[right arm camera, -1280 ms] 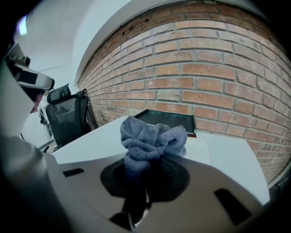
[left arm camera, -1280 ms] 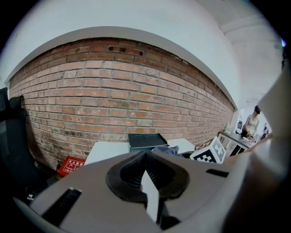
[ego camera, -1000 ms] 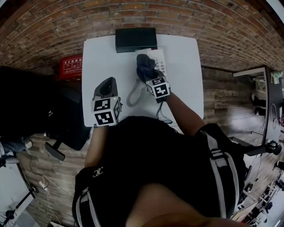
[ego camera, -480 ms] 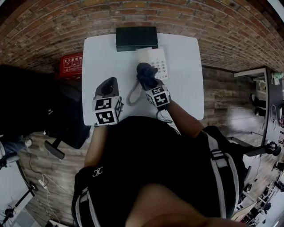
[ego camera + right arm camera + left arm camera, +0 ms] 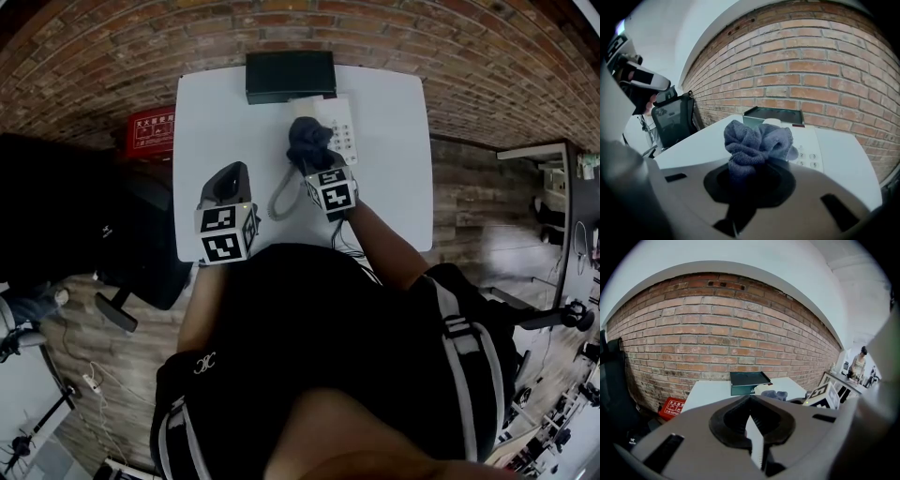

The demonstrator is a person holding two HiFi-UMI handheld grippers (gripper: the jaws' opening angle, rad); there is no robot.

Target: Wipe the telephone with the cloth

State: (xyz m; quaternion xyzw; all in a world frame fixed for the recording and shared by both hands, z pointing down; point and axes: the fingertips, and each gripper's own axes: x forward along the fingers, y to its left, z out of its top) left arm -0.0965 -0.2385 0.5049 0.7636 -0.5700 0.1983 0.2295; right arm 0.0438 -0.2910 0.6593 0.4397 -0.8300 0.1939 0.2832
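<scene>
I see a red brick wall (image 5: 112,56) running behind the far edge of a white rectangular surface (image 5: 216,122). A black office chair (image 5: 141,253) stands on the floor to the left of it, with a red printed box (image 5: 150,136) beyond the chair, by the wall. A flat black box (image 5: 289,77) sits on the surface at its far edge, against the wall. Just on the near side of that box lies the white push-button telephone (image 5: 342,127), its grey coiled cord (image 5: 279,197) looping towards me on the left.

My right hand-held gripper (image 5: 311,161) reaches out over the telephone. In the right gripper view its jaws are clamped on the bunched blue-grey terry cloth (image 5: 757,140). The cloth bulges out past the tips and sits over the left part of the telephone, with the keypad (image 5: 808,157) showing just to its right. I can't tell whether cloth and plastic are touching.

My left hand-held gripper (image 5: 228,180) is near the left edge of the surface, well apart from the telephone. Its jaws are drawn together at the tips, with nothing in them.
</scene>
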